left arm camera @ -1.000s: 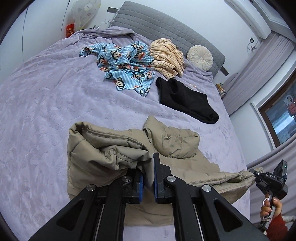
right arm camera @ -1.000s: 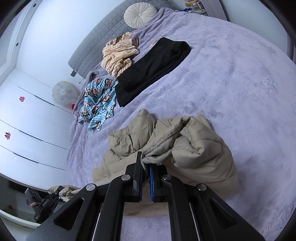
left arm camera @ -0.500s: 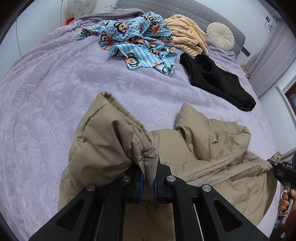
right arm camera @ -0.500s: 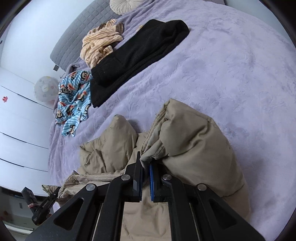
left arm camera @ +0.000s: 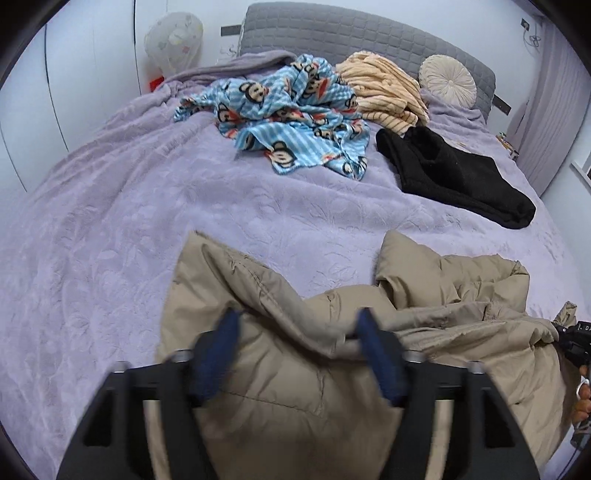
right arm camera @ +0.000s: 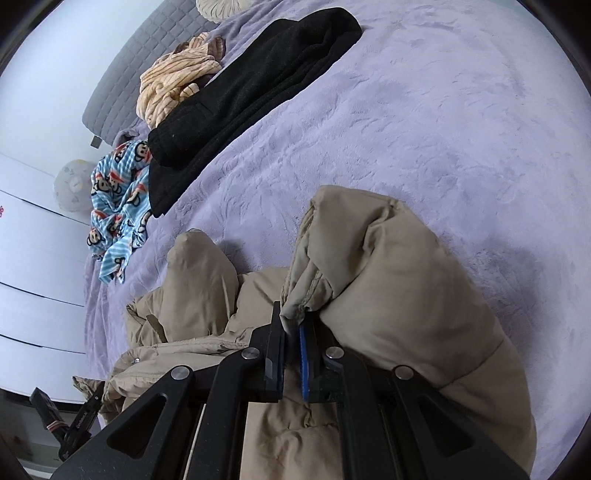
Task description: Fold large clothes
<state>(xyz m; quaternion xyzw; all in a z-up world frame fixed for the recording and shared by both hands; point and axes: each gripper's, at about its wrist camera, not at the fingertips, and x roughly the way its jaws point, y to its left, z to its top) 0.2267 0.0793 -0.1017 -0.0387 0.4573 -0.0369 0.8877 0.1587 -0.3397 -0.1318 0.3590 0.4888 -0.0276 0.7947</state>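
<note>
A tan padded jacket (left arm camera: 295,387) lies half-folded at the near edge of a lilac-covered bed (left arm camera: 110,221), one side turned inward. The left hand-held gripper (left arm camera: 295,350) is opening, its jaws apart over the cloth; the right hand-held gripper (right arm camera: 291,332) is clamped on the jacket's hem. A monkey-print garment (left arm camera: 288,114), striped top (left arm camera: 384,88) and black garment (left arm camera: 454,177) lie near the grey headboard (left arm camera: 351,29)

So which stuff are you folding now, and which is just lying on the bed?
In the job: beige puffer jacket; left gripper, jaws opening; right gripper, pinching the jacket.

Lying about: monkey-print blue cloth; striped cream garment; black garment; round cushion.
</note>
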